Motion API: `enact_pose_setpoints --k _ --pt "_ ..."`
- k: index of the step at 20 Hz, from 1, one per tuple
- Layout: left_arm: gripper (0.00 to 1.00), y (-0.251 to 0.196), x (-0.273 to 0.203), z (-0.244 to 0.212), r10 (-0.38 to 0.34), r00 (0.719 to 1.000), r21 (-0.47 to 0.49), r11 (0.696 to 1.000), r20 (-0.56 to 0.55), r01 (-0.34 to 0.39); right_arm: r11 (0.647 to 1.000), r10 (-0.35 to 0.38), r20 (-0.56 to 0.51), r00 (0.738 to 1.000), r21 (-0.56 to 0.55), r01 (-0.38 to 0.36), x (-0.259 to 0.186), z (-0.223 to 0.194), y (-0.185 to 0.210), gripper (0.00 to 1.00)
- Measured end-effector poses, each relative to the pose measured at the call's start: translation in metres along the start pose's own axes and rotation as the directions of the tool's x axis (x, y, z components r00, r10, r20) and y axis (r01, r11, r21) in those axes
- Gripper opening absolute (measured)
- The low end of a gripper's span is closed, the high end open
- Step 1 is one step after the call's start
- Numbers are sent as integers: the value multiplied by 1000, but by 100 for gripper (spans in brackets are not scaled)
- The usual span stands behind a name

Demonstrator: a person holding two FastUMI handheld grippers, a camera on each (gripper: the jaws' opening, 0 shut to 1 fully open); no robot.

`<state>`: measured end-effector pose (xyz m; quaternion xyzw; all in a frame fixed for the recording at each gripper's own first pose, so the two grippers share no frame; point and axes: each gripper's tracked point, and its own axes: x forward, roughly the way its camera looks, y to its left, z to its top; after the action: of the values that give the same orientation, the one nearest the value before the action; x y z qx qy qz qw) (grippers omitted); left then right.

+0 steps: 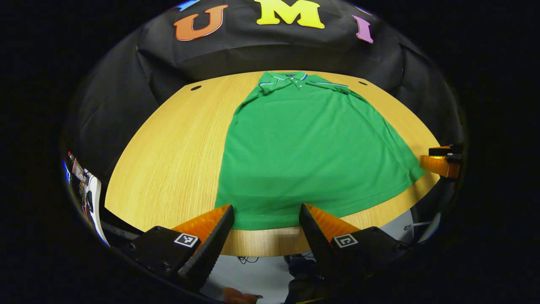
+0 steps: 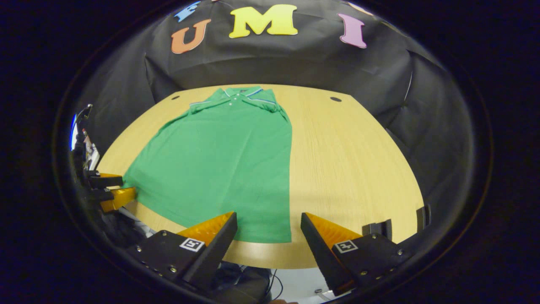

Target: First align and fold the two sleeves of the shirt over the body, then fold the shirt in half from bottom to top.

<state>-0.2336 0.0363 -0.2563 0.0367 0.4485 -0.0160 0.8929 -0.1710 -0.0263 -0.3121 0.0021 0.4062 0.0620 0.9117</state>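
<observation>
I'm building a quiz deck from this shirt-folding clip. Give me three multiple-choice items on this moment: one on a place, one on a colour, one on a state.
1. Where does the shirt's collar lie?
A. At the table's far edge, toward the booth wall
B. At the near edge, by the fingers
C. Hanging off the table

2. What colour is the shirt?
A. Red
B. Green
C. White

3. How do the left gripper's fingers stand?
A. Shut on the hem
B. Shut on a sleeve
C. Open, holding nothing

Key: 1 A, the collar lies on the table farthest from the cameras. 2 B, the shirt is green. 3 C, the left gripper has its fingers spread, near the hem.
</observation>
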Motion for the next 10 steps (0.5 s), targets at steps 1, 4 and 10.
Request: enact_pose_setpoints --k 1,4,10 --pt "100 1 2 0 3 1000 9 1000 -2 -3 1000 -4 -15 1000 -5 4 5 -4 4 95" --pt "100 4 7 4 -8 1000 6 1000 16 8 1000 -3 -86 996 -30 0 16 -22 14 95" --pt "100 2 9 2 -12 999 -36 999 43 14 1000 11 -106 994 19 -9 19 -25 24 98"
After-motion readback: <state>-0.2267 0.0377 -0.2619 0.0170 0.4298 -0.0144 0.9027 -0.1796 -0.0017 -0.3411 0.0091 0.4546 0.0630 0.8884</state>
